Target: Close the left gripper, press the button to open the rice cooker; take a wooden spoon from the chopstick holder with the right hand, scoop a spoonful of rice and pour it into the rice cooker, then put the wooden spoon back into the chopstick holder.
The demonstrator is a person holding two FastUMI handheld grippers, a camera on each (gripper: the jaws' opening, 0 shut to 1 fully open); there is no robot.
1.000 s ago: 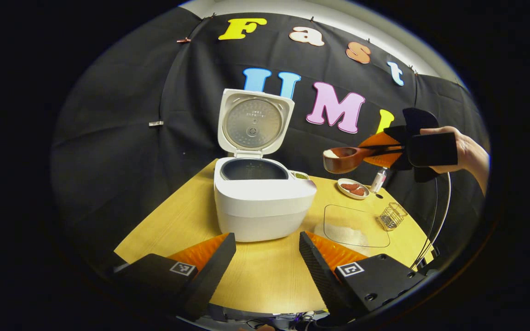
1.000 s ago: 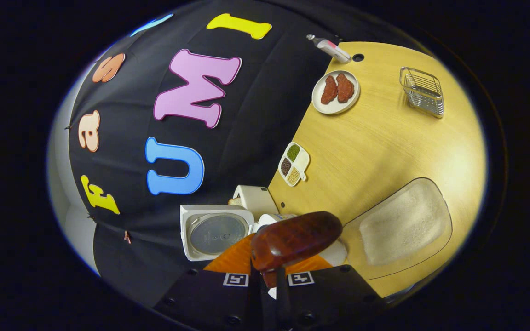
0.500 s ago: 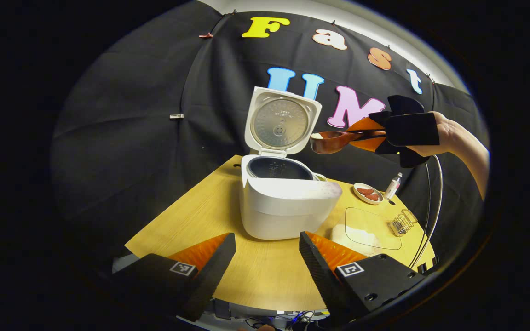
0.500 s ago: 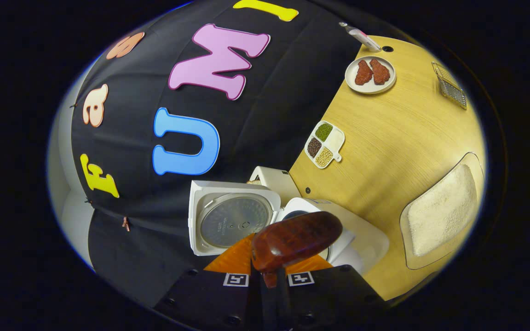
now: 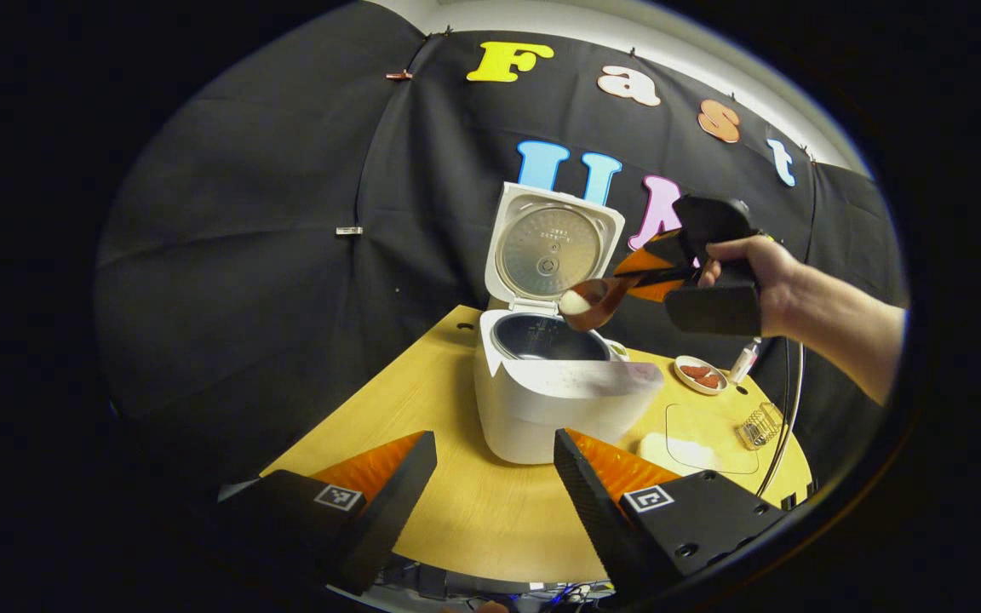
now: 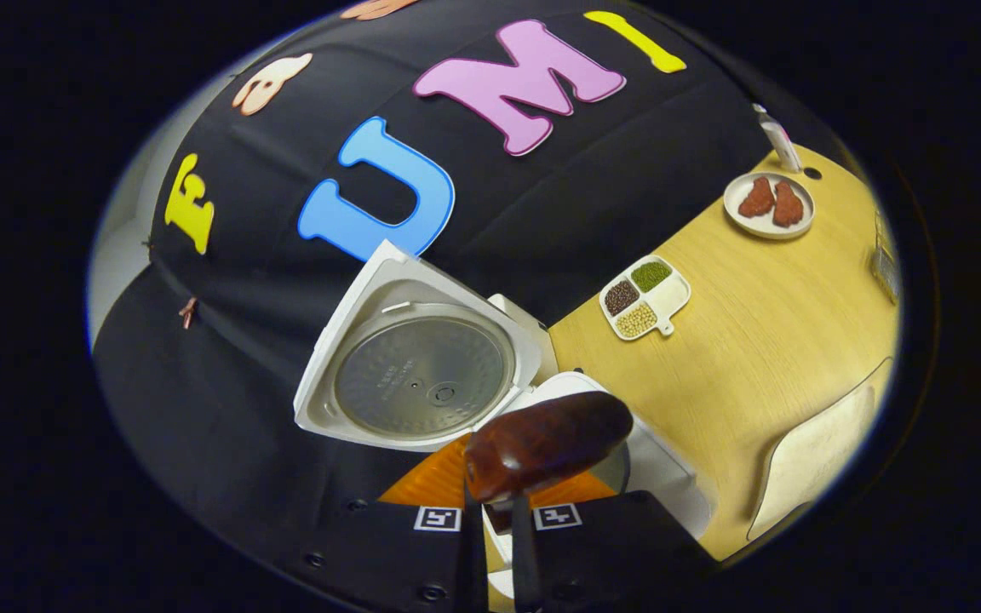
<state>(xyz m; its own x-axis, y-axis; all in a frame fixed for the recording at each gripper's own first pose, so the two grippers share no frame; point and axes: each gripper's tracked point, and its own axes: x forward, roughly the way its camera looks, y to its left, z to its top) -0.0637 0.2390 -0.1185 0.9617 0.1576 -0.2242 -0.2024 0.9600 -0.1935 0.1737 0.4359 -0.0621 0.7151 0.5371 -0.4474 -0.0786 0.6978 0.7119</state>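
The white rice cooker stands on the wooden table with its lid up and its dark pot exposed. In the left gripper view, the right gripper, held by a hand, is shut on the wooden spoon; the bowl tilts down over the pot with white rice in it. In the right gripper view the spoon's bowl hangs in front of the right gripper, above the cooker and beside its lid. My left gripper is open, near the table's front edge.
A clear tray of rice and a wire chopstick holder sit right of the cooker. A plate with two red pieces, a small bottle and a divided dish of beans lie farther back. The booth wall stands behind.
The right gripper carried the spoon left to above the pot and tilted its bowl downward. The left gripper view shifted left, so the cooker now sits farther right in it.
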